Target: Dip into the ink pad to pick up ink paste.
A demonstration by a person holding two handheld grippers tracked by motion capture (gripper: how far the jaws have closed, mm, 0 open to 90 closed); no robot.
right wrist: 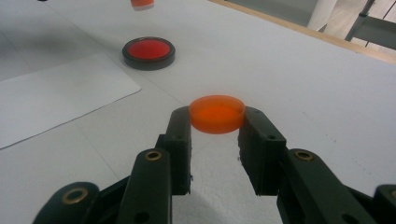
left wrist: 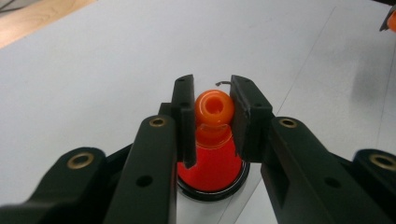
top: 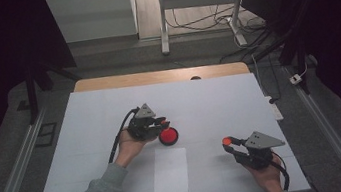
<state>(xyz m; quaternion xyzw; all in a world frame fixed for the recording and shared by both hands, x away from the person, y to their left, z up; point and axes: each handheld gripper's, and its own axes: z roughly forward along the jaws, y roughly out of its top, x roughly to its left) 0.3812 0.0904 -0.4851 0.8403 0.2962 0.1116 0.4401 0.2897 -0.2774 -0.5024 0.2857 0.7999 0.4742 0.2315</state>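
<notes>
Risk was slippage: my left gripper (left wrist: 212,112) pinched only the orange knob (left wrist: 214,107) above the black-rimmed dish (left wrist: 212,192), while my right gripper (right wrist: 217,121) clamped the orange cap (right wrist: 217,113) at its tips.

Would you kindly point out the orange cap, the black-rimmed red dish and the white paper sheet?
orange cap (right wrist: 217,113): right gripper view, its front wall.
black-rimmed red dish (right wrist: 148,49): right gripper view, its red middle.
white paper sheet (top: 170,171): high view, its centre.
</notes>
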